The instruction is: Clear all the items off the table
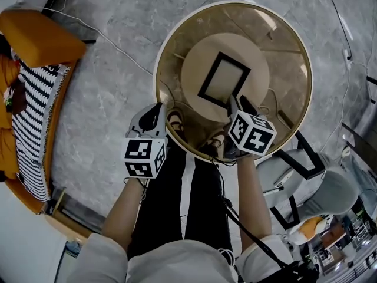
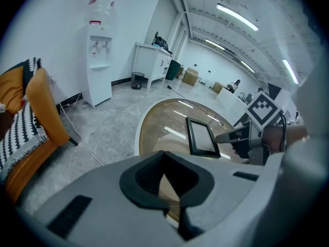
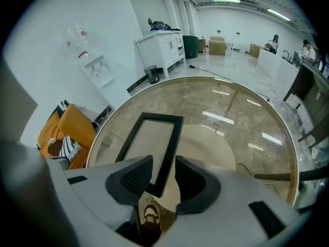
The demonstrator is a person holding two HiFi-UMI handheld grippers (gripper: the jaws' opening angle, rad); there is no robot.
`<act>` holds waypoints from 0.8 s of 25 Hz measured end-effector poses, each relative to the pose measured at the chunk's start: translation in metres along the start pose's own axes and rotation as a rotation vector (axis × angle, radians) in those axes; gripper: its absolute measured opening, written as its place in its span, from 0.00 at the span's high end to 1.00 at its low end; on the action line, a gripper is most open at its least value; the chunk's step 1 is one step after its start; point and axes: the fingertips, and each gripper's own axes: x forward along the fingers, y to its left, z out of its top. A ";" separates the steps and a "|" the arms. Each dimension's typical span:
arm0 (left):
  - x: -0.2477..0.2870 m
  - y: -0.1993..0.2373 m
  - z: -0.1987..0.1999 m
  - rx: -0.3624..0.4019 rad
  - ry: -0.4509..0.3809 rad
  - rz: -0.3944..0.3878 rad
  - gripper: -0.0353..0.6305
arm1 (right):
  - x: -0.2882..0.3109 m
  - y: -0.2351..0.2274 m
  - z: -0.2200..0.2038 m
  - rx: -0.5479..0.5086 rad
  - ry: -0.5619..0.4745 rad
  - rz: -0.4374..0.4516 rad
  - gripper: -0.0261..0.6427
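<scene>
A black picture frame [image 1: 225,77] [image 2: 202,136] [image 3: 149,145] lies flat near the middle of a round glass table [image 1: 288,63] [image 2: 164,122] [image 3: 231,107] with a gold rim, and it is the only thing on the tabletop. A pale round base shows through the glass beneath it. The right gripper [image 1: 240,105] [image 3: 164,174] reaches down over the near edge of the table to the frame's near right corner. Its jaws stand apart, with that corner and a stretch of the frame's right bar between the pads. A gap shows on either side of the bar, so nothing is clamped. The left gripper [image 1: 161,108] [image 2: 167,187] hangs at the table's near left rim, well apart from the frame. Its jaws are closed together at the tips with nothing between them. The left gripper view also shows the right gripper's marker cube [image 2: 264,109] across the table, just beside the frame. Through the glass at the near edge the person's shoes [image 1: 175,122] are visible on the floor, and below them in the head view are black trousers and two bare forearms. The table stands on a grey marbled floor [image 1: 106,81]. To the left is an orange chair [image 1: 41,37] [image 2: 43,112] carrying a black-and-white striped cloth [image 1: 35,128]. A white water dispenser [image 2: 97,60] and a white cabinet [image 2: 151,60] stand against the far wall.
</scene>
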 end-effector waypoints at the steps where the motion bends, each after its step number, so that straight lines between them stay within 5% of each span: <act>1: 0.001 0.002 0.001 0.004 0.001 -0.002 0.94 | 0.003 0.000 0.000 0.006 0.004 -0.006 0.73; 20: 0.006 0.027 0.005 0.019 0.015 -0.015 0.94 | 0.024 -0.006 0.001 0.140 -0.015 -0.061 0.80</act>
